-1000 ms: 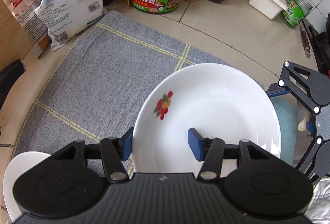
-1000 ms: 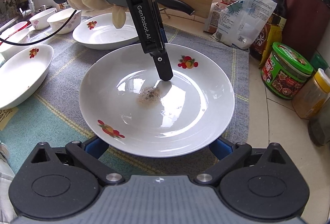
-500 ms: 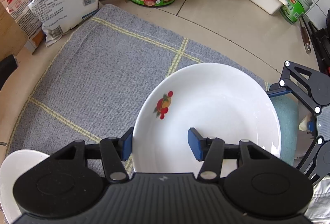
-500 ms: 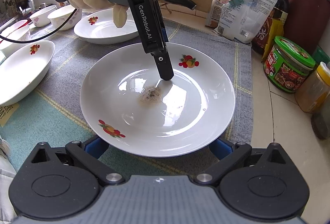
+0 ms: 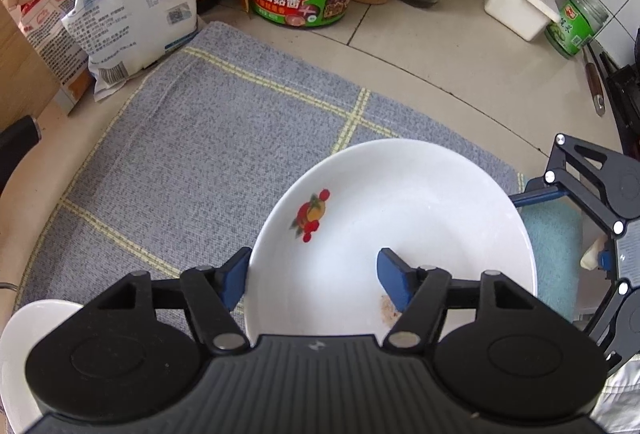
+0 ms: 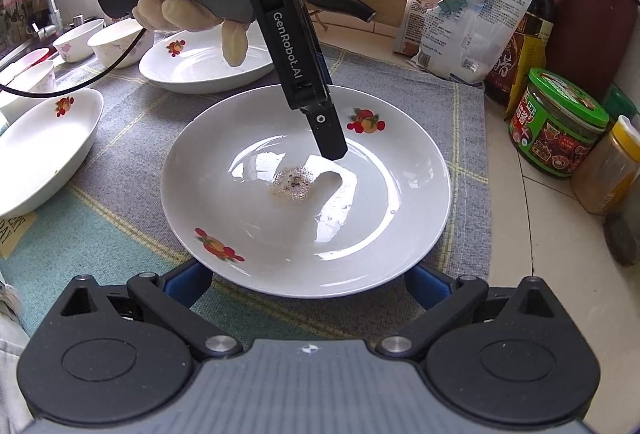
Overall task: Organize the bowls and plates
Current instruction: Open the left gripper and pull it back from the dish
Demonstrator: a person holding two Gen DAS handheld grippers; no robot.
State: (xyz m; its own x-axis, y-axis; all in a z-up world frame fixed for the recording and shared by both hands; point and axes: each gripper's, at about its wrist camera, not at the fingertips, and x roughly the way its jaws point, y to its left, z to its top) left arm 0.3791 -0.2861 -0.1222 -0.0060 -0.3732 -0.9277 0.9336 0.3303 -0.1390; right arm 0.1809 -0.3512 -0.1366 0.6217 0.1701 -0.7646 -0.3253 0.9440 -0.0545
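On grey checked mat (image 6: pixel 400 82): soiled plate (image 6: pixel 248 138) set down, centre of tabletop. Left tool (image 5: pixel 314 276) just opened, straddling rim, pads clear. Right tool (image 6: pixel 308 284) spread wide at near edge, not gripping. Step: release. Next, probably: withdraw left tool, stack with plate behind (image 6: pixel 192 68).

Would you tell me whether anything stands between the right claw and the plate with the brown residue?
Nothing visible does: the right claw stands open right at the near rim of the plate, with only the cloth beneath.
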